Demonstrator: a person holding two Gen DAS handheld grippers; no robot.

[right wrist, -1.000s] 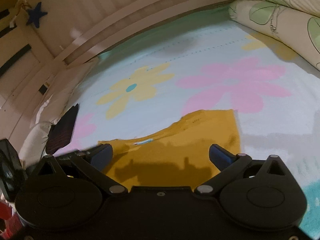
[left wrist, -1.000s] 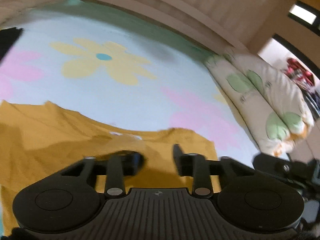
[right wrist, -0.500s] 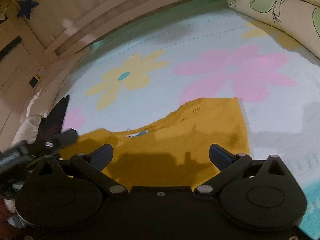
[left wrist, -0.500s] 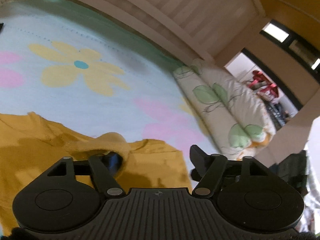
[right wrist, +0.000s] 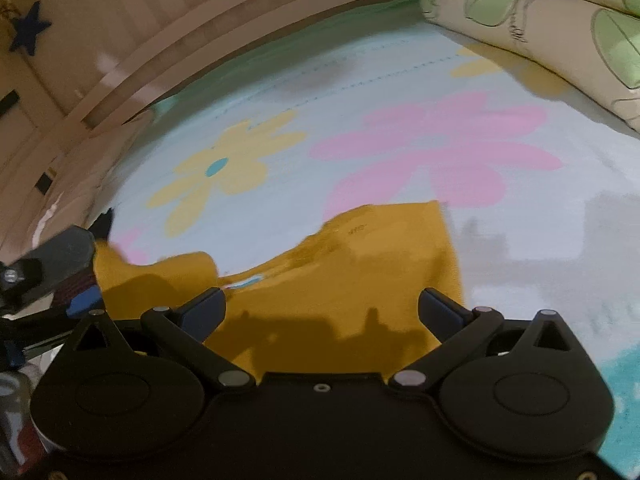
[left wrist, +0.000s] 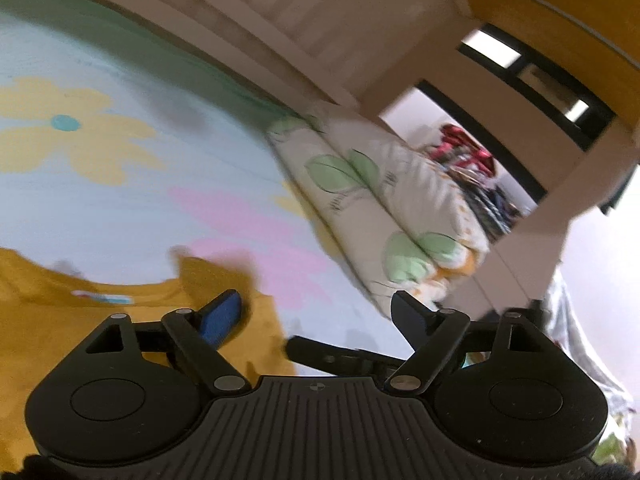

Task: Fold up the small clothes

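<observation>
Left wrist view shows the left gripper with its jaws spread wide and nothing between them. Its left finger, blue-padded, hangs over the near edge of the mustard-yellow garment, which lies flat on the flowered bedsheet and spreads out to the left of the tongs; whether the pad touches the cloth is unclear because of blur. A small pale label sits at the garment's neckline, just ahead of that finger. Beyond the right finger a folded leaf-print quilt lies along the sheet's far side.

Right wrist view shows the right gripper likewise released, jaws wide apart, hovering over the same garment, whose body fills the gap between the fingers and runs ahead to a straight edge on the right. The left gripper enters from the far left beside the garment's left end. The quilt lies ahead to the right.
</observation>
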